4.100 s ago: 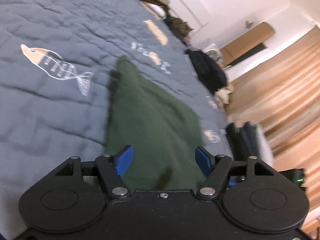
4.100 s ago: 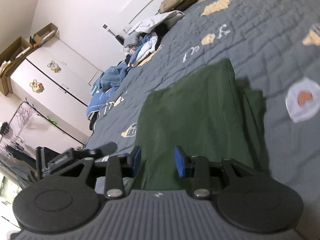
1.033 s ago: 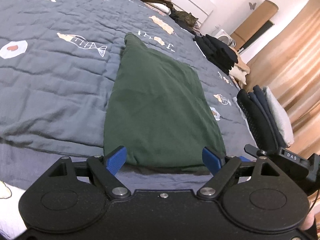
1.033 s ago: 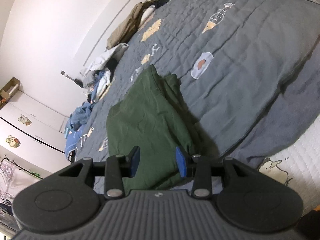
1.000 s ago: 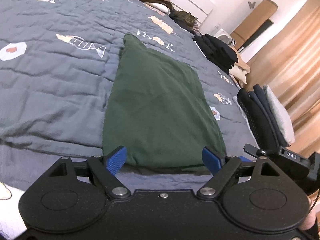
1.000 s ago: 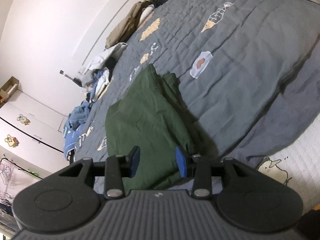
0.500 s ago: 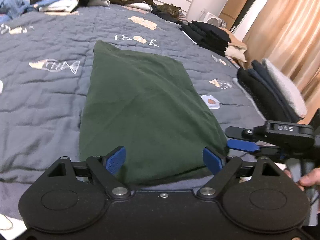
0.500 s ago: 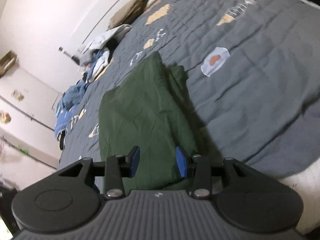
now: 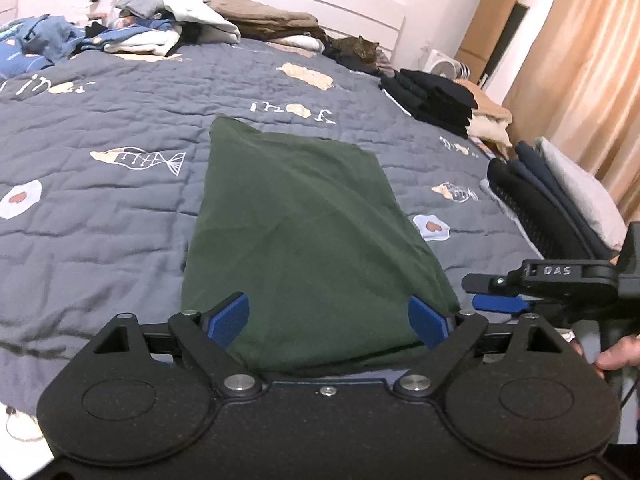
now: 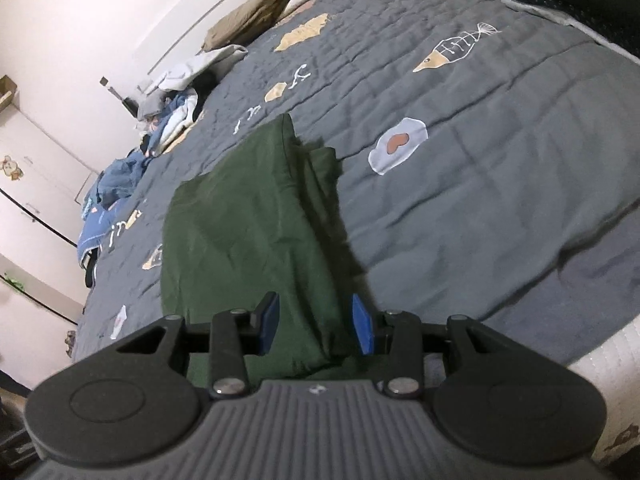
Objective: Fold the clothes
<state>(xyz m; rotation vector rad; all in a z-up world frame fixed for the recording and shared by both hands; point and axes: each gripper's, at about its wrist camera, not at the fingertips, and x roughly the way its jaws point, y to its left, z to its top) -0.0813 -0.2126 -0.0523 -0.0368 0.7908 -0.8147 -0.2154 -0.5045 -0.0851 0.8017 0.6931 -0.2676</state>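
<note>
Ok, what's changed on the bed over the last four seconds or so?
Both grippers have drawn back from the green garment toward its near edge, so more of the bed shows. The left gripper is opening, nothing pinched; the right gripper stays partly open and empty. The garment stays folded flat on the grey quilt; the folded stacks are untouched.
</note>
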